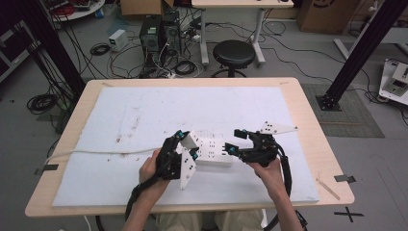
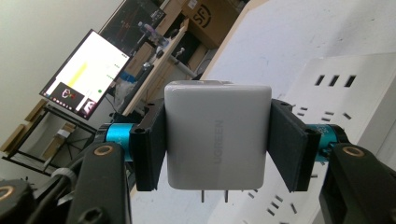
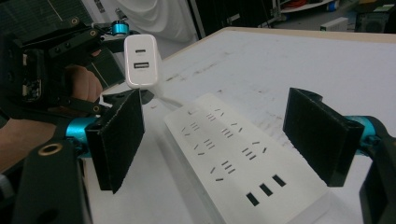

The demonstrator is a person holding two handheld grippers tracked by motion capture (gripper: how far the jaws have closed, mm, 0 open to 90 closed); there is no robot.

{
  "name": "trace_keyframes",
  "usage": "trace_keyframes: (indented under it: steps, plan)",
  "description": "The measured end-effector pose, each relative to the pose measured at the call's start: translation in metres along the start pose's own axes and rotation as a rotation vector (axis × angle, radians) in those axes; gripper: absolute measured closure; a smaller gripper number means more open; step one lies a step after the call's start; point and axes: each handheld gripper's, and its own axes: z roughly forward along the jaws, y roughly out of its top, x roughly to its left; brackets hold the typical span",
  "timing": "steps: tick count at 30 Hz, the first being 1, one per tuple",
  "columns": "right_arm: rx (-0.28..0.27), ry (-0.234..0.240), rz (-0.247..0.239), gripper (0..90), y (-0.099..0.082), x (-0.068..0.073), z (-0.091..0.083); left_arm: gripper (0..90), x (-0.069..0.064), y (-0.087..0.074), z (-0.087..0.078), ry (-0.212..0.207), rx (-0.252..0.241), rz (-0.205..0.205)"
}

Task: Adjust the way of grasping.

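- Left tongs [image 2: 217, 140]: clenched on a white wall charger [image 2: 218, 135], one black pad flat on each broad side, the two prongs poking out below the grip. Held clear of the desk [image 1: 298, 96], just above the near end of the power strip [image 1: 211, 153].
- Likely handling of the charger: light, rigid, a hard glossy shell that could slide under a loose pinch. Best held just as now, on the flat faces and square to them, with the prongs left free. The USB ports face away from the left tongs, toward the right tongs.
- Between the two tongs: power strip lying flat on the white mat [image 1: 134, 110], its rows of sockets facing up, its white cord [image 1: 96, 152] trailing off past the left tongs.
- Likely handling of the strip: stiff plastic bar, light enough to skid on the mat when a plug is pushed in. Best steadied by its long side walls, well away from the sockets.
- Right tongs [image 3: 215, 140]: released, jaws standing wide with one either side of the strip's far end, touching nothing. Well placed to close across its width.
- Judgement: prongs need lining up straight over a socket, since a tilted entry would bind or push the strip away.
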Motion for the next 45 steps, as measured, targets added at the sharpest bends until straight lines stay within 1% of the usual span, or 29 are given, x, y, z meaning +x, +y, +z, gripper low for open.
trace_keyframes:
  steps: [2, 3, 4, 7, 8, 11, 12, 16, 17, 20, 25, 26, 27, 29, 30, 35, 36, 38, 39, 43, 45]
  plan:
    - [0.003, 0.002, -0.001, 21.1, 0.000, 0.001, 0.001, 42.4, -0.003, 0.002, 0.002, -0.005, 0.000, 0.015]
    - [0.003, 0.002, -0.001, 21.1, 0.000, 0.001, 0.001, 42.4, -0.003, 0.002, 0.002, -0.005, 0.000, 0.015]
    - [0.008, 0.006, 0.000, 21.1, 0.000, 0.002, 0.003, 42.4, -0.006, 0.003, 0.003, -0.006, 0.004, 0.026]
    - [0.018, 0.010, -0.005, 21.1, 0.000, 0.005, 0.007, 42.5, -0.009, 0.005, 0.004, -0.011, 0.008, 0.024]
    - [0.028, 0.016, -0.017, 21.1, 0.002, 0.009, 0.011, 42.5, -0.012, 0.008, 0.006, -0.021, 0.006, 0.023]
    - [0.033, 0.016, -0.019, 21.1, 0.002, 0.011, 0.012, 42.5, -0.013, 0.009, 0.007, -0.020, 0.005, 0.020]
    - [0.043, 0.023, -0.032, 21.1, 0.005, 0.015, 0.017, 42.5, -0.015, 0.011, 0.009, -0.018, 0.006, 0.027]
    - [0.061, 0.017, -0.051, 21.1, 0.007, 0.019, 0.022, 42.6, -0.017, 0.013, 0.010, -0.030, 0.006, 0.028]
    - [0.078, 0.009, -0.061, 21.1, 0.007, 0.021, 0.028, 42.6, -0.018, 0.014, 0.011, -0.032, 0.006, 0.029]
    - [0.095, 0.010, -0.069, 21.1, 0.008, 0.024, 0.032, 42.6, -0.020, 0.015, 0.012, -0.033, 0.007, 0.024]
    - [0.105, 0.014, -0.075, 21.1, 0.008, 0.027, 0.036, 42.6, -0.021, 0.015, 0.013, -0.032, 0.006, 0.019]
    - [0.105, 0.013, -0.079, 21.1, 0.008, 0.028, 0.039, 42.6, -0.021, 0.015, 0.013, -0.032, 0.006, 0.016]
    - [0.112, 0.012, -0.091, 21.1, 0.009, 0.030, 0.043, 42.6, -0.022, 0.016, 0.013, -0.031, 0.006, 0.021]
    - [0.119, 0.006, -0.084, 21.1, 0.010, 0.031, 0.044, 42.6, -0.022, 0.016, 0.013, -0.031, 0.006, 0.021]
    - [0.117, 0.000, -0.091, 21.1, 0.010, 0.031, 0.046, 42.6, -0.022, 0.017, 0.014, -0.027, 0.003, 0.024]
    - [0.122, -0.013, -0.087, 21.4, 0.011, 0.033, 0.049, 42.5, -0.023, 0.018, 0.014, -0.022, 0.002, 0.020]
    - [0.124, -0.018, -0.090, 21.4, 0.011, 0.033, 0.050, 42.6, -0.023, 0.019, 0.014, -0.023, 0.004, 0.029]
    - [0.131, -0.014, -0.088, 21.4, 0.011, 0.033, 0.051, 42.5, -0.024, 0.019, 0.014, -0.022, -0.001, 0.020]
    - [0.133, -0.017, -0.083, 21.5, 0.011, 0.033, 0.051, 42.5, -0.024, 0.020, 0.015, -0.022, -0.003, 0.025]
    - [0.131, -0.016, -0.087, 21.5, 0.011, 0.033, 0.054, 42.5, -0.026, 0.022, 0.015, -0.028, -0.005, 0.024]
    - [0.135, -0.018, -0.082, 21.5, 0.011, 0.034, 0.055, 42.5, -0.027, 0.023, 0.015, -0.027, -0.007, 0.026]
